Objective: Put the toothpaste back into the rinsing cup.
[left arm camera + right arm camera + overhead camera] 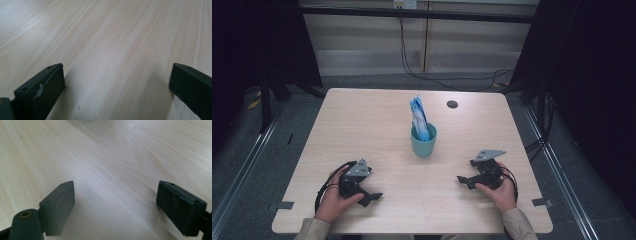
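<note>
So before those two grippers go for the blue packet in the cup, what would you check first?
1. Left gripper open: ok, jaws wide apart.
2. Right gripper open: ok, nothing held.
3. Teal cup upright: ok, mid-table, between and beyond the grippers.
4. Blue packet reachable: ok, it sticks up above the rim.
5. Path clear: ok, bare table between grippers and cup.
6. How firmly the packet sits in the cup: cannot tell.

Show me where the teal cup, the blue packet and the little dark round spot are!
Teal plastic cup [423, 145], high view, front wall.
Blue packet [418, 114], high view, upper part sticking out of the cup.
Small dark round spot [452, 104], high view, its centre, on the table.
</note>
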`<state>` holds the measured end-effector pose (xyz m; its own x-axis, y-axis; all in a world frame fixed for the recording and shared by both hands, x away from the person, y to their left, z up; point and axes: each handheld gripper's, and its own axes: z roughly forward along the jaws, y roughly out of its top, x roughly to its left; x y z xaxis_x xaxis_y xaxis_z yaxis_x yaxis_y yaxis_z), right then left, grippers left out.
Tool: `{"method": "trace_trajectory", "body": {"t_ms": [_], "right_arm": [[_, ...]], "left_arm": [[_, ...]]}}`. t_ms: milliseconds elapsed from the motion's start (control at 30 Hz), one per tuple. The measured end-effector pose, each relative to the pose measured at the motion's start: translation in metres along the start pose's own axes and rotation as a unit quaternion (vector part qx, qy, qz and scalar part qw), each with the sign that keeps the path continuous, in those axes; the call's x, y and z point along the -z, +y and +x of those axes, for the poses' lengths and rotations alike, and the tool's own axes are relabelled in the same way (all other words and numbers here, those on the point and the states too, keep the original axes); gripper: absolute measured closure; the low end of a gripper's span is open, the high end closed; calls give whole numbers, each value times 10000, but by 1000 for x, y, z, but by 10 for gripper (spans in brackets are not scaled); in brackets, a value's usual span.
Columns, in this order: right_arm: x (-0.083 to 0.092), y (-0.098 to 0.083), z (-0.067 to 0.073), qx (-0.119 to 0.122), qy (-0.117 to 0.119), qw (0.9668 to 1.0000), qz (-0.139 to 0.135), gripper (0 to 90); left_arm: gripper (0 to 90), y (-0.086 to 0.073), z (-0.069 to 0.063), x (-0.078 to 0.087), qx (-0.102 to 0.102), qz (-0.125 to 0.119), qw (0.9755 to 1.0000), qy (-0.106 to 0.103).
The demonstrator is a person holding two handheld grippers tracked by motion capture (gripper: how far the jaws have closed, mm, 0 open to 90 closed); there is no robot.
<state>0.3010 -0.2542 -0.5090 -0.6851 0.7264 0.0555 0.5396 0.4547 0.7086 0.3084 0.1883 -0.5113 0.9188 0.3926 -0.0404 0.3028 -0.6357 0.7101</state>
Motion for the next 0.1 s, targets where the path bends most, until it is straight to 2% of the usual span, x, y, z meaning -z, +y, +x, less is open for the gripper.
{"method": "trace_trajectory", "body": {"t_ms": [100], "right_arm": [[0, -1, 0, 66, -59, 10000, 3, 152]], "left_arm": [[0, 0, 0, 0, -2, 1, 10000, 0]]}}
